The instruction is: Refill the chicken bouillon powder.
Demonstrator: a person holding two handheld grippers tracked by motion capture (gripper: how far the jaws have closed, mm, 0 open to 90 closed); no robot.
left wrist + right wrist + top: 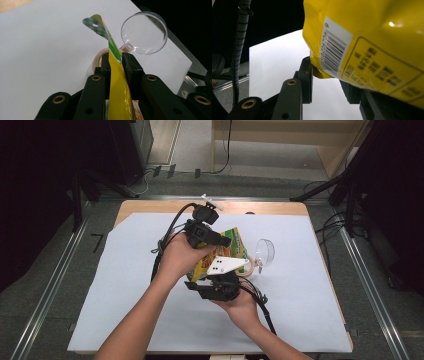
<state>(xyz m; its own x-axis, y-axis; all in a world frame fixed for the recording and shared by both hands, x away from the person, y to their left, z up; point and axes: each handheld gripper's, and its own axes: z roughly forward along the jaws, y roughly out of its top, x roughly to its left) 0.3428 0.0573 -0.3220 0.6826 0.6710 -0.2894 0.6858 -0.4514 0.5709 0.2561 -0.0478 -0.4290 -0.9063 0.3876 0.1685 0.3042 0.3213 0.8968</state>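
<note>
A person holds a yellow snack bag [226, 251] in the air above the middle of a white-covered table [125, 285], one claw on each end, apparently to tear it open.

The left claw [115, 56] is clamped on the bag's flat sealed top edge, its two black jaws pressed against either side of the strip. The right claw [325, 75] meets a lower corner of the bag; its jaws stand on either side of that corner, but I cannot tell whether they are pinching it.

The step in hand looks like getting a firm hold on both ends. The next move probably calls for the two claws to pull apart or twist against each other, with the right claw's grip made sure first so the foil does not slip.

The bag is glossy yellow and puffed, with a green checked header with a hang hole, a white barcode label and dark printed text.

Just beyond the bag, on the table, lie a clear round plastic cup [144, 32] and a roll of tape [98, 58].
</note>
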